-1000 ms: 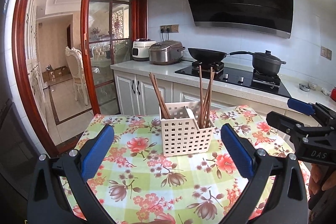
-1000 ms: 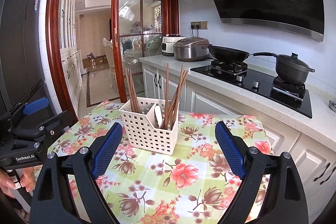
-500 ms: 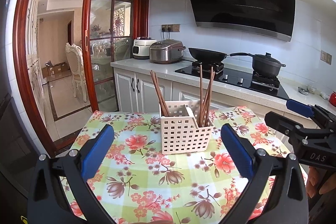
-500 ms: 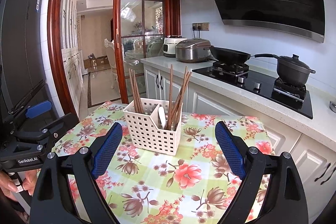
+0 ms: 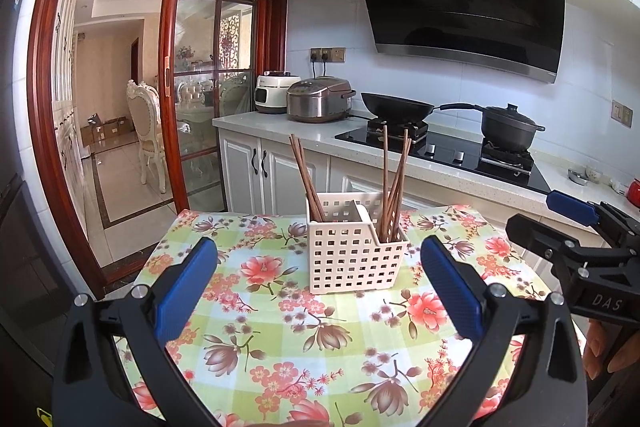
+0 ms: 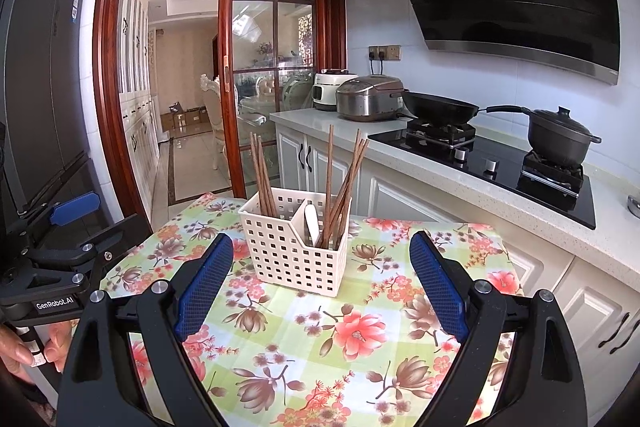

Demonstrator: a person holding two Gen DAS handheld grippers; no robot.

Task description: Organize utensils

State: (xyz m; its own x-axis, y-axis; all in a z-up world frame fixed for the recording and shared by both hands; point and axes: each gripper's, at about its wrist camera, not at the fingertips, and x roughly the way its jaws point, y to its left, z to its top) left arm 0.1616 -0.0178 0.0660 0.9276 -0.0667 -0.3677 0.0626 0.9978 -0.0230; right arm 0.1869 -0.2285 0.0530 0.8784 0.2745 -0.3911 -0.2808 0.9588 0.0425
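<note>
The basket point(image 5: 354, 247) of chopsticks point(image 6: 340, 183) stands mid-table toward the far edge — bare floral cloth point(image 5: 280, 347) lies all round it. Left gripper point(image 5: 320, 291) and right gripper point(image 6: 320, 279) hover short of it, jaws wide apart, holding nothing.

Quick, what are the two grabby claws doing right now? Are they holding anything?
Left gripper: open, holding nothing, short of the white basket.
Right gripper: open, holding nothing, short of the same basket.
</note>
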